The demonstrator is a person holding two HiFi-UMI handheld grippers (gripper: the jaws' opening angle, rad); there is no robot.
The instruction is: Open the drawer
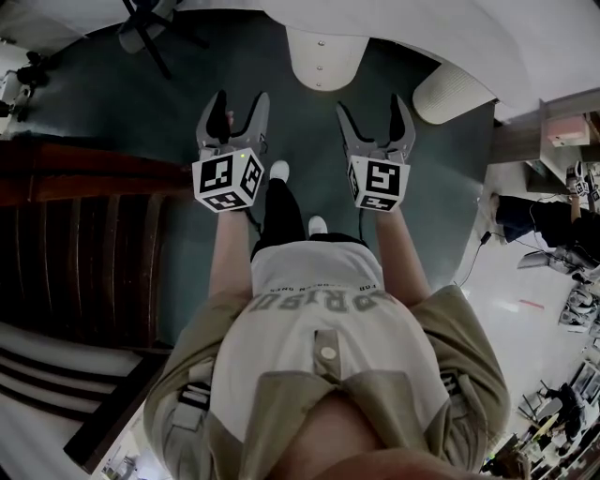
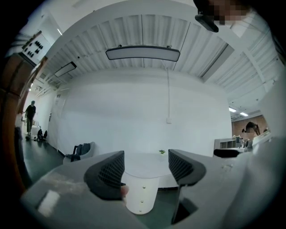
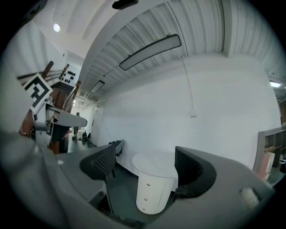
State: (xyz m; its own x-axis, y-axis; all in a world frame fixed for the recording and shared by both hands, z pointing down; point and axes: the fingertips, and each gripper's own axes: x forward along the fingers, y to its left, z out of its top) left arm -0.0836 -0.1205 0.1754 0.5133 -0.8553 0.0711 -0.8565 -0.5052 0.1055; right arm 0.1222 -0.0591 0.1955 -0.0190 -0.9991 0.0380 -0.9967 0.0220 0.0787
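Note:
A white rounded cabinet [image 1: 323, 58] with small knobs on its drawer fronts stands ahead on the dark floor; it also shows in the left gripper view [image 2: 142, 194] and in the right gripper view [image 3: 154, 190]. Its drawers look closed. My left gripper [image 1: 238, 105] is held in the air well short of the cabinet, jaws apart and empty [image 2: 145, 172]. My right gripper [image 1: 376, 111] hangs beside it at the same height, also open with nothing between its fingers [image 3: 145, 167]. Both point toward the cabinet.
A dark wooden staircase [image 1: 84, 262] runs along the left. A dark chair [image 1: 150, 23] stands at the back left, and a second white rounded piece [image 1: 452, 92] at the back right. Desks and clutter [image 1: 562, 141] fill the right side. A person [image 2: 30, 114] stands far off.

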